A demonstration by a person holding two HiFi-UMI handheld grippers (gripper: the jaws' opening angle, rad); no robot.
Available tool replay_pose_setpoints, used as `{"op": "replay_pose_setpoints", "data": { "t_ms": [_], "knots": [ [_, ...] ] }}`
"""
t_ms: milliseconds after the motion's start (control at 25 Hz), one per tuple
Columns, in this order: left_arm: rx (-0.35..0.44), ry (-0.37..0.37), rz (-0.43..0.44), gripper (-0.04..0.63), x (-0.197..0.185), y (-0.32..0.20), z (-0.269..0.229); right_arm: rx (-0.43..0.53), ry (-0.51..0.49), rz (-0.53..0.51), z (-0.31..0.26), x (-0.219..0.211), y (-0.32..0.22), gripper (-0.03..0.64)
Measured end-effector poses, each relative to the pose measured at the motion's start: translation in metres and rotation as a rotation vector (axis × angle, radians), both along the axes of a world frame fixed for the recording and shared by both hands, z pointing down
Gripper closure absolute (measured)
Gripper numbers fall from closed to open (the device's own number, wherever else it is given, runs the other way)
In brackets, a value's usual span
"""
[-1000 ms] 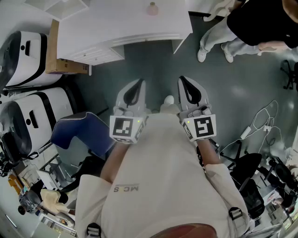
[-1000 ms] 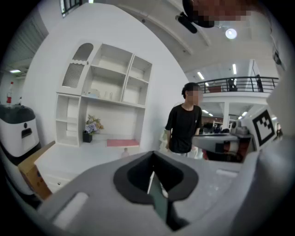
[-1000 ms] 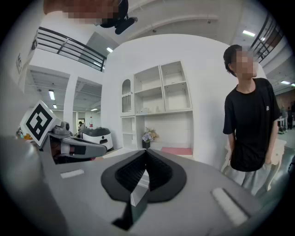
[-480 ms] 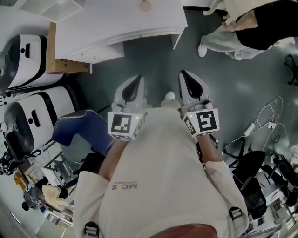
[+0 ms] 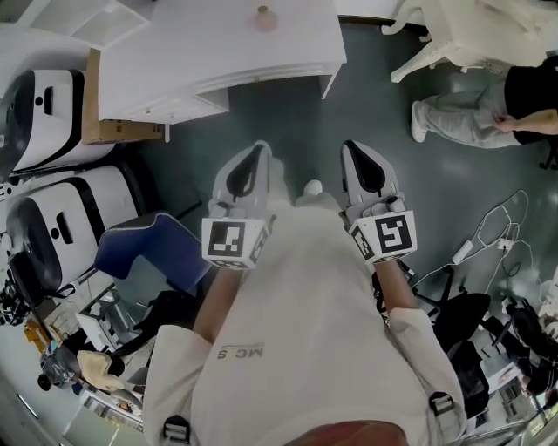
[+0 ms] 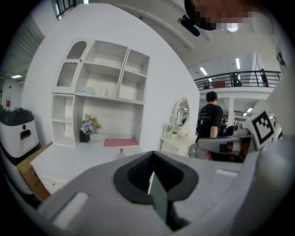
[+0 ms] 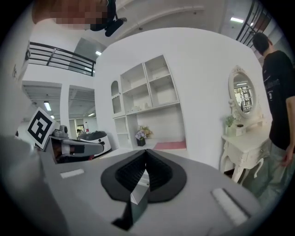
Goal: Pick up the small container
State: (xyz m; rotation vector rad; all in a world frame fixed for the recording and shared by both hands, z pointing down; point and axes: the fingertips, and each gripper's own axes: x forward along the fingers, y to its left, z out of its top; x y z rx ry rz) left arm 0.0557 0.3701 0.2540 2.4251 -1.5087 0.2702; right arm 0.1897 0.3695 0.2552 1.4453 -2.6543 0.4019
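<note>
The small container [image 5: 264, 17], a pale pink bottle, stands on the white table [image 5: 218, 48] at the top of the head view. In the left gripper view the small container [image 6: 121, 153] shows small and far beyond the jaws, in front of a red mat. Both grippers are held side by side before the person's chest, over the grey floor and short of the table. My left gripper [image 5: 254, 155] [image 6: 153, 161] is shut with nothing in it. My right gripper [image 5: 358, 152] [image 7: 146, 159] is also shut and empty.
A cardboard box [image 5: 112, 129] sits under the table's left end. White machines [image 5: 52, 200] and a blue seat [image 5: 148, 248] stand at the left. A person [image 5: 488, 109] stands at the upper right, by a white dressing table [image 7: 246, 147]. Cables [image 5: 484, 235] lie on the floor at the right.
The person at the upper right has walked further right. The table and the container have slid slightly down and left in the head view. Both grippers stay shut and side by side.
</note>
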Motion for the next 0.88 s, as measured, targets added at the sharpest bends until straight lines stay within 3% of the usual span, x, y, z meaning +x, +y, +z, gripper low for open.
{"op": "replay_pose_setpoints", "data": {
  "t_ms": [280,440,680,880],
  "knots": [
    [-0.001,0.03,-0.013,0.594,-0.027,-0.123,0.011,0.006,0.046,-0.084,0.0,-0.04,-0.111,0.629],
    [0.004,0.024,0.014,0.594,-0.055,-0.214,0.012,0.011,0.062,-0.076,0.0,-0.069,-0.192,0.629],
    [0.016,0.002,0.123,0.594,-0.082,-0.329,0.009,-0.008,0.065,-0.057,-0.009,-0.113,-0.298,0.629],
    [-0.04,0.0,0.186,0.594,-0.088,-0.377,0.03,0.005,0.083,-0.043,-0.011,-0.133,-0.357,0.629]
  ]
}}
